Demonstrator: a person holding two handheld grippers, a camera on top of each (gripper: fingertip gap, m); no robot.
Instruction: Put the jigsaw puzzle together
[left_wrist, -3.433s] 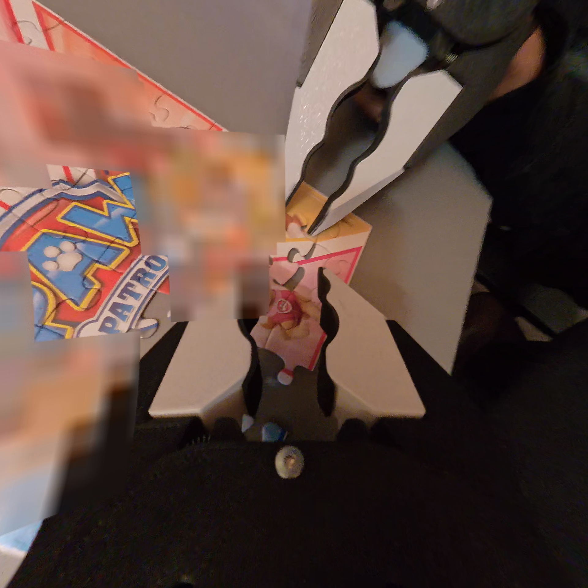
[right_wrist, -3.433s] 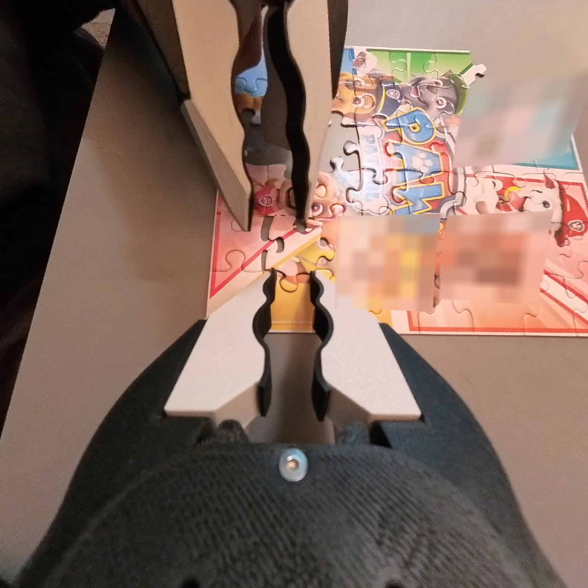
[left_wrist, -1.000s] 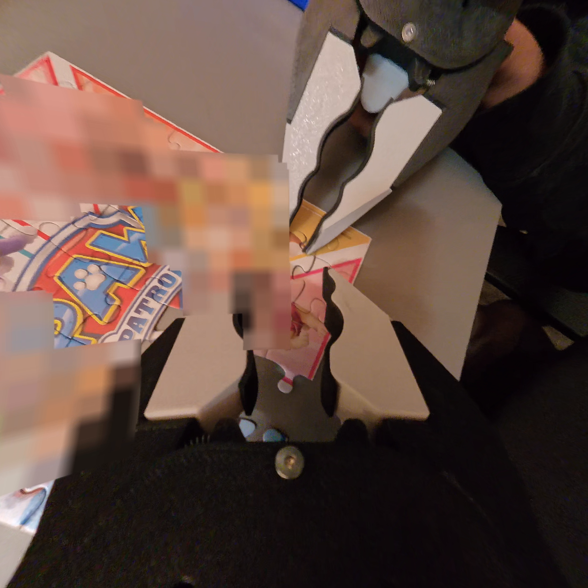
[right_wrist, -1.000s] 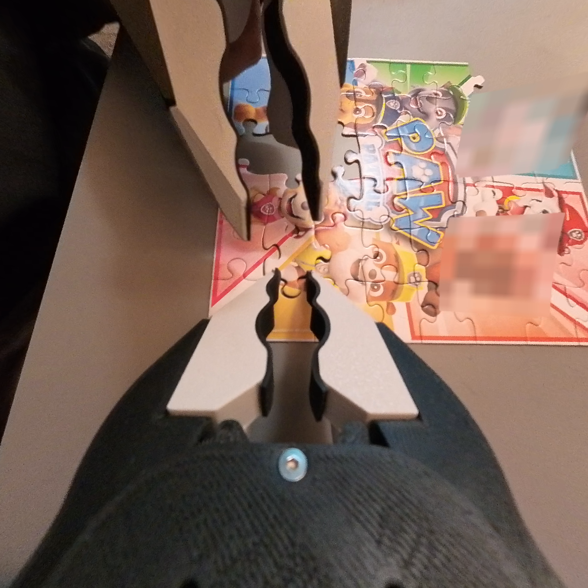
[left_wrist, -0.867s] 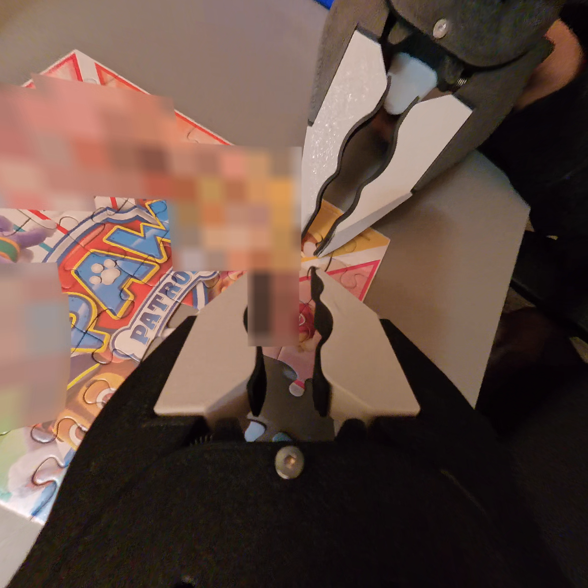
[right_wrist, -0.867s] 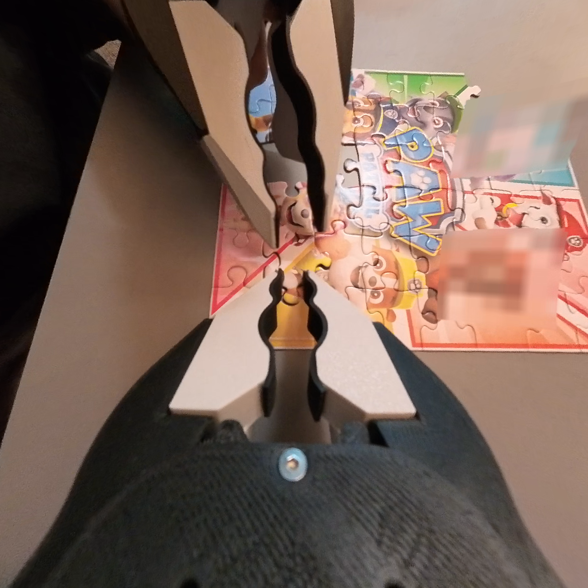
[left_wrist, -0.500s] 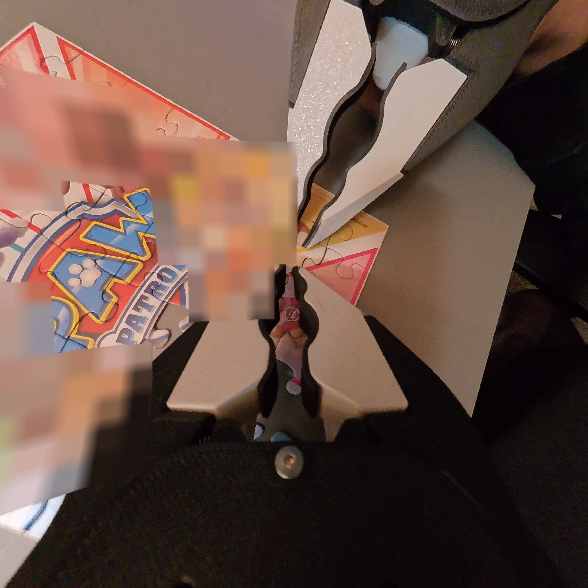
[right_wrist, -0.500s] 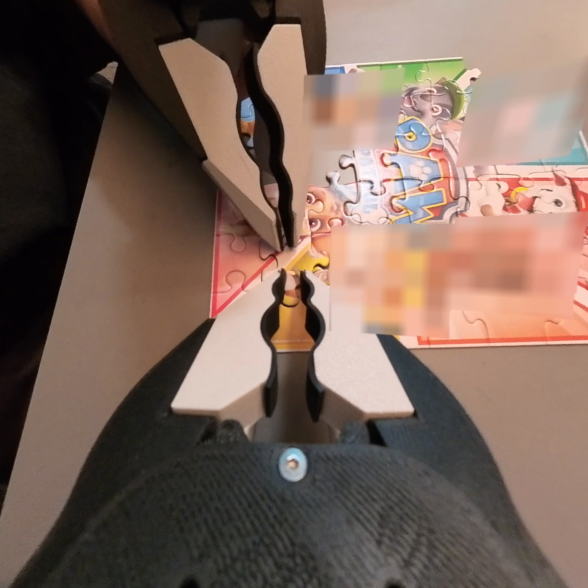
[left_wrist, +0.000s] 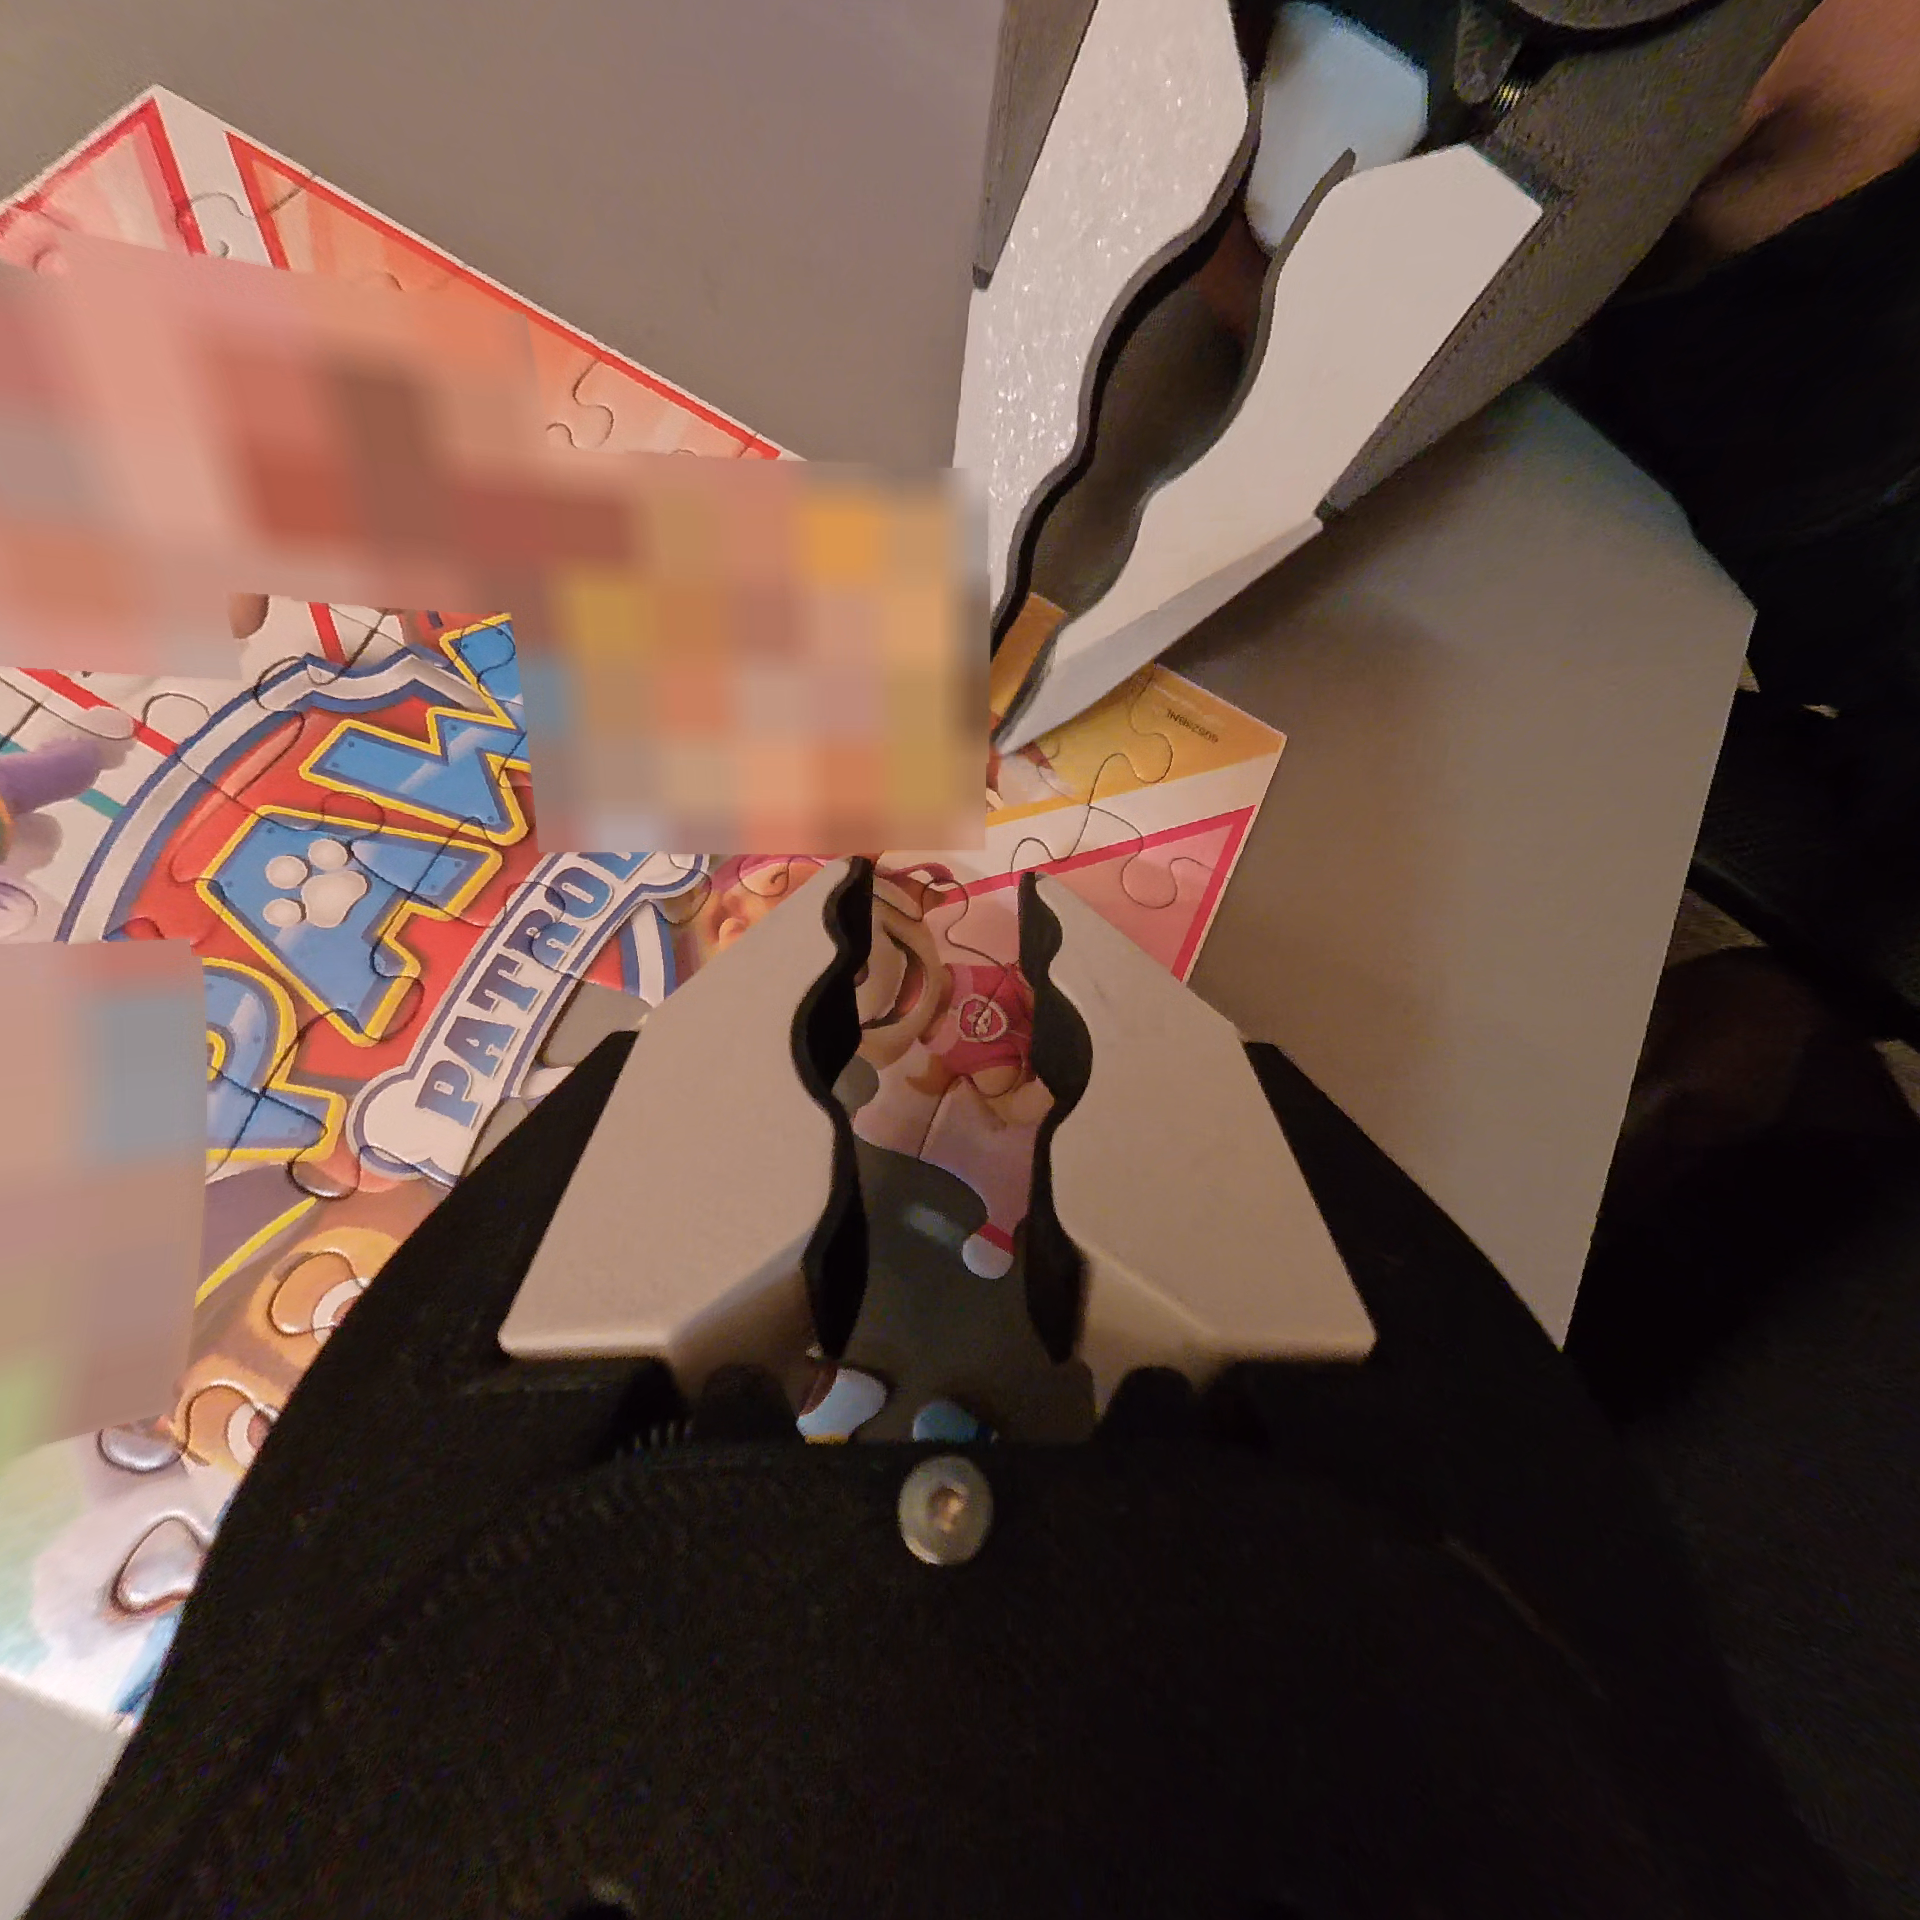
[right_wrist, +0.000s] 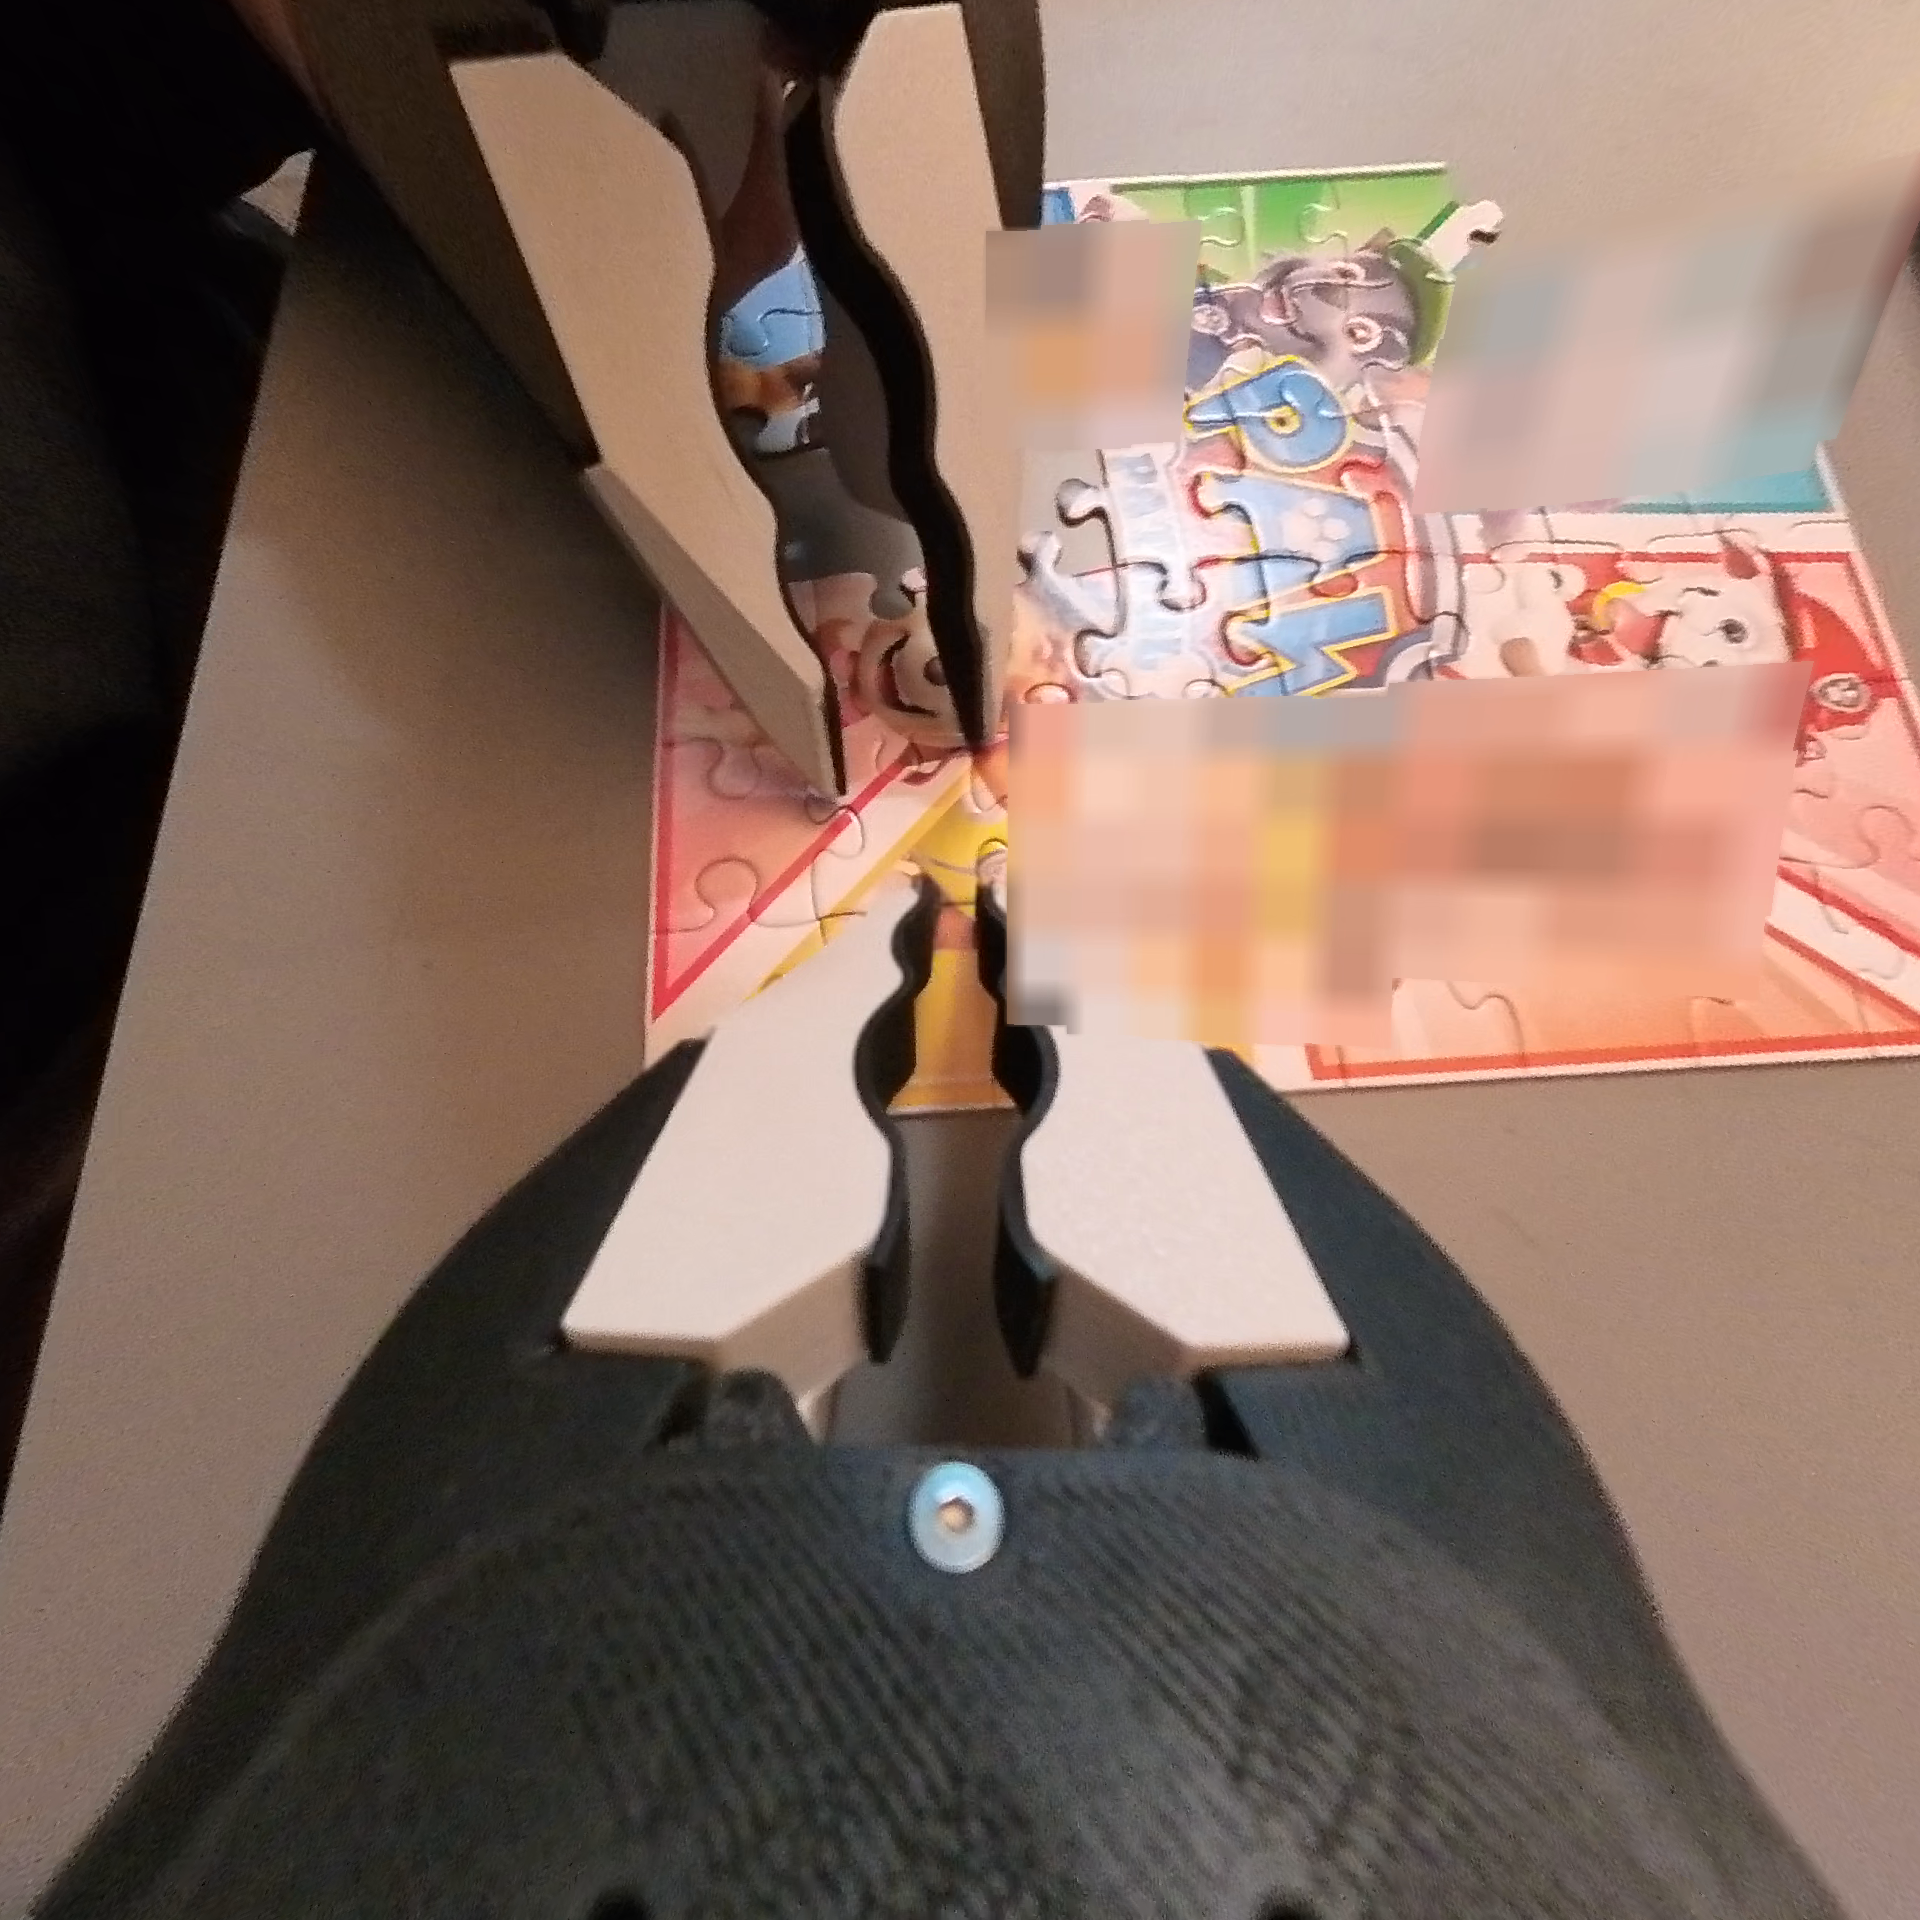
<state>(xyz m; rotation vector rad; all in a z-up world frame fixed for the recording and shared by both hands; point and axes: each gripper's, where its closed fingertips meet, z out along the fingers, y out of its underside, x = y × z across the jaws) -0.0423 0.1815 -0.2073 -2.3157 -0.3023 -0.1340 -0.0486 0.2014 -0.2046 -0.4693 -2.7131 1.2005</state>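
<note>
A colourful cartoon jigsaw puzzle (left_wrist: 1132, 831) lies flat on a grey table (left_wrist: 1455, 831) and also shows in the right wrist view (right_wrist: 748, 894). My left gripper (left_wrist: 940, 883) is open with nothing in it, its tips just above the pink corner picture. A grey hole (left_wrist: 904, 1174) where a piece is absent shows between its fingers. In the right wrist view the left gripper (right_wrist: 904, 753) points down at the puzzle. My right gripper (right_wrist: 951, 883) is nearly closed, with a narrow gap and nothing in it, over the yellow corner. In the left wrist view its tips (left_wrist: 1013, 717) rest at the yellow pieces.
The table edge (left_wrist: 1662, 935) runs close by the puzzle's corner, with a person's dark clothing (left_wrist: 1818, 520) beyond it. A second small grey hole (left_wrist: 592, 1029) sits beside the puzzle's blue and red emblem. Bare table (right_wrist: 416, 935) lies left of the puzzle. The grippers are tip to tip, or close to it.
My left jaws closed over the pink corner half a second ago and have opened again, with nothing in them. My right jaws have narrowed a little and stayed over the yellow corner.
</note>
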